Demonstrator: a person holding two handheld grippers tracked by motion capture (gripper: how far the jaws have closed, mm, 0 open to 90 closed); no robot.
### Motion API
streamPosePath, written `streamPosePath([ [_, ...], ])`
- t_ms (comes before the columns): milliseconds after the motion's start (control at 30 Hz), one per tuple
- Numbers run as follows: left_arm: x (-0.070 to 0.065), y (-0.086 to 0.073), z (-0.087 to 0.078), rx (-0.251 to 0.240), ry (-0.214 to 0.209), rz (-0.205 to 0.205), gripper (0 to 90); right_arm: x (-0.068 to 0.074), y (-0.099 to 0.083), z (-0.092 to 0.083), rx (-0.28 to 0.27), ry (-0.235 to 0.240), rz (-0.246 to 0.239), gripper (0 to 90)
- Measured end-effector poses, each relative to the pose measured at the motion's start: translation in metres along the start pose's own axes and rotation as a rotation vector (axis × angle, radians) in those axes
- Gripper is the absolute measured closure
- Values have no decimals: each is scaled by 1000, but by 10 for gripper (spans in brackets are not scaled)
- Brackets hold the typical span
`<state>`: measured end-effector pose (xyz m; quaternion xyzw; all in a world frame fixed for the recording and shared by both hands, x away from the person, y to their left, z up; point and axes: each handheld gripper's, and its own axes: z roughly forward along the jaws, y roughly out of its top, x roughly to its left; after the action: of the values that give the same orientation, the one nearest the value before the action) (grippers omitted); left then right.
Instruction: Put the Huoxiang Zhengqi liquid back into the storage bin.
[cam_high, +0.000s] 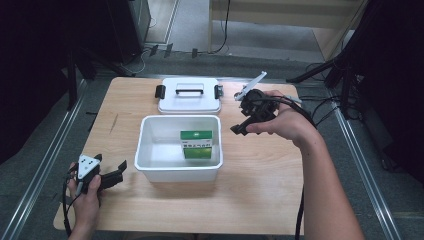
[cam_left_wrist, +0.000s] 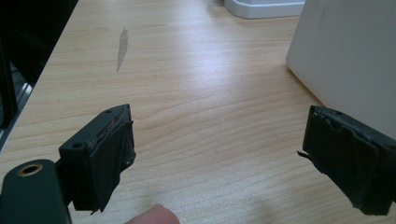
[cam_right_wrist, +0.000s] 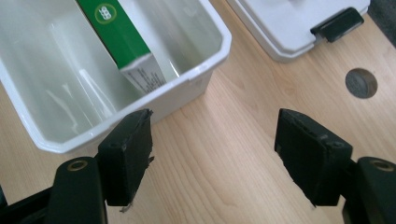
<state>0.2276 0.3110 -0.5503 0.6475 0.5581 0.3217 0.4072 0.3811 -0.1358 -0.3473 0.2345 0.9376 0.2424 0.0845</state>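
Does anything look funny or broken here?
The black pads on the left gripper look torn and frayed, and the table has a grey scuff. The green box leans inside the bin.

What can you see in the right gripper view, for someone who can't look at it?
An open black claw hovers over a wooden table, holding nothing. Ahead to the left sits a white plastic bin with a green and white box leaning inside. A white lid with a black latch lies at the upper right.
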Motion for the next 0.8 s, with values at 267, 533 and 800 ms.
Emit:
streamPosePath([
  [267,0,0,0,1,-2,3,98,-6,-33,5,-20,-21,61,278],
  [533,-1,0,0,0,0,9,98,-15,-71,12,-61,-55,169,279],
  [800,-2,0,1,6,3,24,98,-15,-110,24,-135,-67,220,271],
])
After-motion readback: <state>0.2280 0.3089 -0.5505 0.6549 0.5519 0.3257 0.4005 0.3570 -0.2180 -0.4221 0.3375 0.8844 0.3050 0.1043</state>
